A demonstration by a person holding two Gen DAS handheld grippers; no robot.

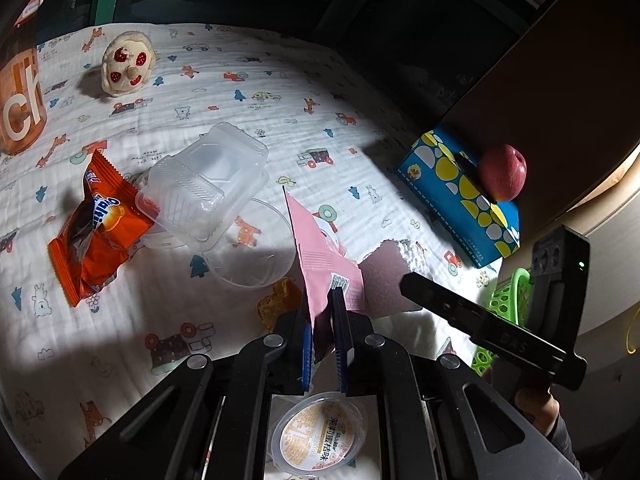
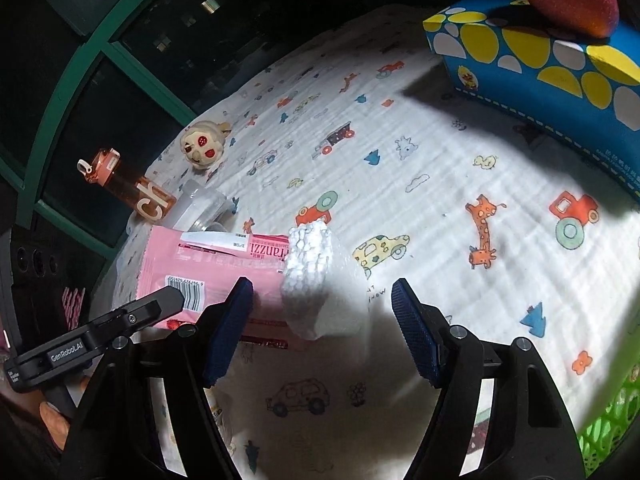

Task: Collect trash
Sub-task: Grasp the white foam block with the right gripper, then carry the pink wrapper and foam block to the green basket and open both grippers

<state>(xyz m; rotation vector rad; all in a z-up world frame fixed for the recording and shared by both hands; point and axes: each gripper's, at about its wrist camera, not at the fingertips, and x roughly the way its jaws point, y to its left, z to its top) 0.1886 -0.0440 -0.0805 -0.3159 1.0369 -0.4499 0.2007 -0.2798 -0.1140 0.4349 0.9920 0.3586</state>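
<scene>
My left gripper is shut on a pink snack wrapper, held on edge above the patterned cloth; the wrapper also shows in the right wrist view. My right gripper is open, its jaws either side of a white foam piece, not touching it. The foam also shows in the left wrist view. An orange snack packet, a clear plastic clamshell and a clear plastic lid lie on the cloth to the left. A sealed jelly cup lies below the left gripper.
A blue tissue box with a red apple on it stands at the right. A green basket sits by the cloth's right edge. A plush toy and an orange bottle stand at the back left. A dark window is behind.
</scene>
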